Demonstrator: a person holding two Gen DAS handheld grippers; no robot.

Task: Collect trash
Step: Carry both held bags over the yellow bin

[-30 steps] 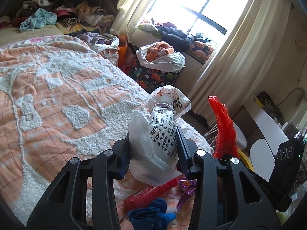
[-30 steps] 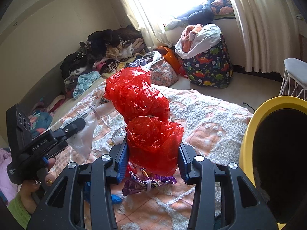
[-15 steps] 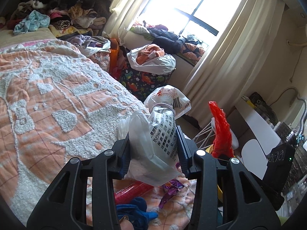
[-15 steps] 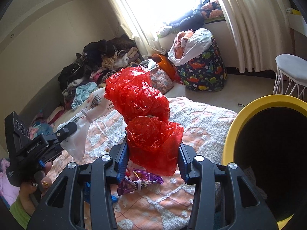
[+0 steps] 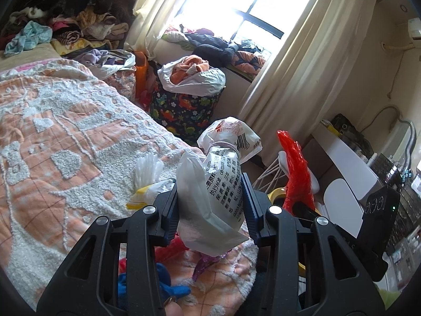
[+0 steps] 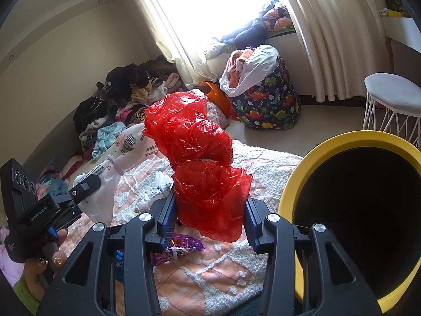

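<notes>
Left tongs [image 5: 210, 208] clamp white printed bag [image 5: 218, 184]; right tongs [image 6: 209, 218] clamp red bag [image 6: 202, 158].

"GenRobot.AI" on left gripper [image 6: 79, 192] body; Chinese print, barcode on white bag [image 5: 221, 184].

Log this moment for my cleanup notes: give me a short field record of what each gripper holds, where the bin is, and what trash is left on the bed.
left gripper: shut on white printed bag
right gripper: shut on red plastic bag
bin: yellow bin, open, right of the red bag in the right wrist view
left on bed: purple wrapper, blue item, small white packets
surface: orange and white bedspread
</notes>
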